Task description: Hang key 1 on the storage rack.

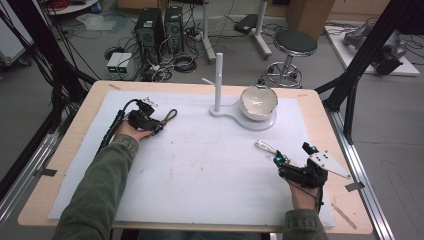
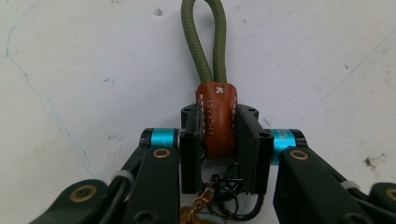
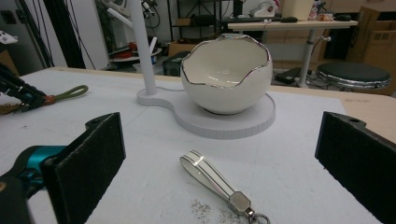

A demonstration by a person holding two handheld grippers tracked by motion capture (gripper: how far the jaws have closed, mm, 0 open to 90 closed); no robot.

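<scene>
My left gripper [image 2: 218,140] is shut on the brown leather tab [image 2: 217,119] of a keychain, whose green cord loop [image 2: 205,42] sticks out past the jaws over the white mat. From above, that gripper [image 1: 150,121] sits at the mat's left with the loop [image 1: 171,116] pointing right. My right gripper [image 3: 220,140] stands open, its pads [image 3: 88,158] wide apart. A white striped strap keychain [image 3: 210,179] lies flat on the mat between and just ahead of them. In the high view this strap [image 1: 265,146] lies just ahead of the right gripper [image 1: 291,153].
A white egg-shaped bowl [image 1: 258,102] with a jagged silver rim sits on a white stand base [image 1: 265,124] with an upright post [image 1: 218,80] and side peg. A white mat [image 1: 200,165] covers the wooden table. Beyond the table are a stool [image 1: 295,45] and computer towers [image 1: 150,30].
</scene>
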